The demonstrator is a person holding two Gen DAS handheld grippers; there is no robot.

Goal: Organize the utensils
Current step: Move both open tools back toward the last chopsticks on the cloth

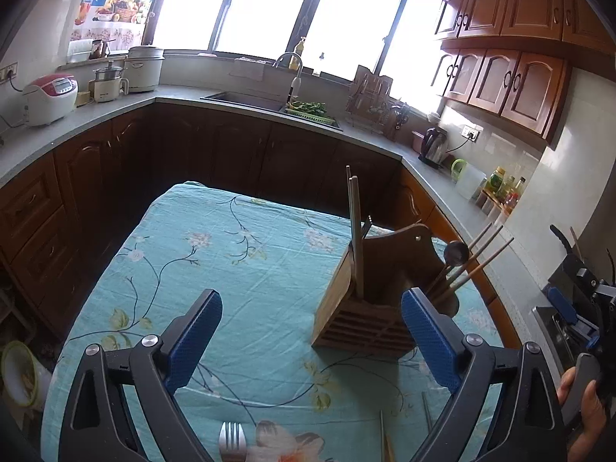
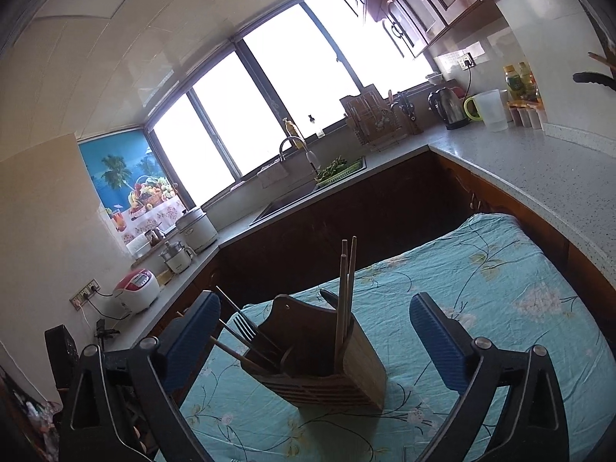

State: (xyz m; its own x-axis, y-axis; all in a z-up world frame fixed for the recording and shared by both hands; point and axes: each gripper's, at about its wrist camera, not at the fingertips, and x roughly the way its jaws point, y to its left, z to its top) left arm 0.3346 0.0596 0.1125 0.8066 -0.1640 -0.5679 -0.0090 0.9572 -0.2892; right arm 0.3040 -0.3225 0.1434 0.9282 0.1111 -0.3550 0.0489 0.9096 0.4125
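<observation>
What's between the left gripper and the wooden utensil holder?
Only bare floral tablecloth, per the left wrist view. The left gripper, jaws open, hangs short of the wooden utensil holder.

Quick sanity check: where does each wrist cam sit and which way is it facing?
Left wrist: behind the open left gripper, looking down across the floral turquoise tablecloth at the wooden utensil holder; the right gripper and a hand show at the right edge.
Right wrist: behind the open right gripper, tilted, facing the holder.
Shared: holder, tablecloth, kitchen windows.
</observation>
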